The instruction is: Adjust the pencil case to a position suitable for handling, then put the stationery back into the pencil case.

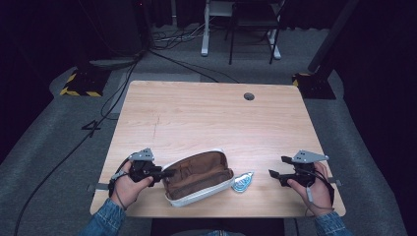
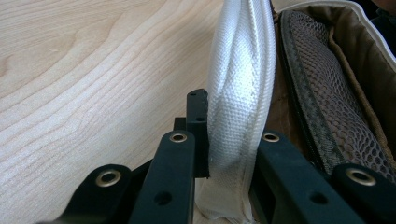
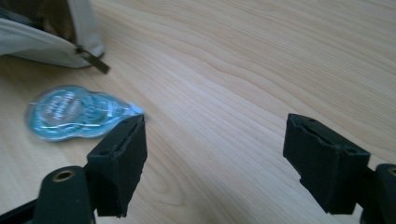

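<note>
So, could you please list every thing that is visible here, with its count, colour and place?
Open fabric pouch: one, white outside, brown inside, near table edge, centre.
Teardrop-shaped plastic item: one, blue and clear, on the table just right of the pouch.
Wooden table: one, light wood.
Left claw: one, black, shut on the pouch's white rim.
Right claw: one, black, open, apart from the blue item.

High view looking down and forward over the counter (image 1: 206,118), gripper views close and low, all sharing the pouch (image 1: 199,174)
</note>
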{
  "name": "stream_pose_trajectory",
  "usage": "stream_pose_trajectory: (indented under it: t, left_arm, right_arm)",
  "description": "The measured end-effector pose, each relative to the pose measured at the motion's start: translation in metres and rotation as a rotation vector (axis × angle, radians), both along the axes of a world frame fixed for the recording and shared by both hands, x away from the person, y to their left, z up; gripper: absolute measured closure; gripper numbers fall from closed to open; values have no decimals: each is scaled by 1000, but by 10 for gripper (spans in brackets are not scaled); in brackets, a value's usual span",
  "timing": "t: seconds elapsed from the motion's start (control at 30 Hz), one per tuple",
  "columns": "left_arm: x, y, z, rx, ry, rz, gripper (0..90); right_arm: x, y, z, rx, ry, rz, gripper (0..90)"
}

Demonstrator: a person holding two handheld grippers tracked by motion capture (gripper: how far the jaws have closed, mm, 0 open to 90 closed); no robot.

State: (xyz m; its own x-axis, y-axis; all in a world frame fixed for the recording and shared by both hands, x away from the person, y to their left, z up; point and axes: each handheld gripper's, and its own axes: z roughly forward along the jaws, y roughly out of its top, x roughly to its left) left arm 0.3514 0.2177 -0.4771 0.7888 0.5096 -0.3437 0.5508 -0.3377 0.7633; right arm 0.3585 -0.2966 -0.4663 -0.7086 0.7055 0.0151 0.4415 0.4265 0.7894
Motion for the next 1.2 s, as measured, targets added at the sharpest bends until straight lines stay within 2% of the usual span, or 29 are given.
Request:
stream_pose_trajectory:
  t: [0.37,0.63,0.77,1.2]
  left_arm:
    - [-3,-2,1,12,-16,-1,826]
    - [-3,-2,1,12,-17,1,826]
    - [-4,-2,1,12,-18,0,826]
    - [-3,-2,1,11,-11,7,826]
  right_arm:
    - [-12,36,8,15,4,136,193]
    - [-17,54,7,12,9,198,182]
    - [-19,64,5,5,20,246,166]
    - [-22,80,-4,-5,38,302,163]
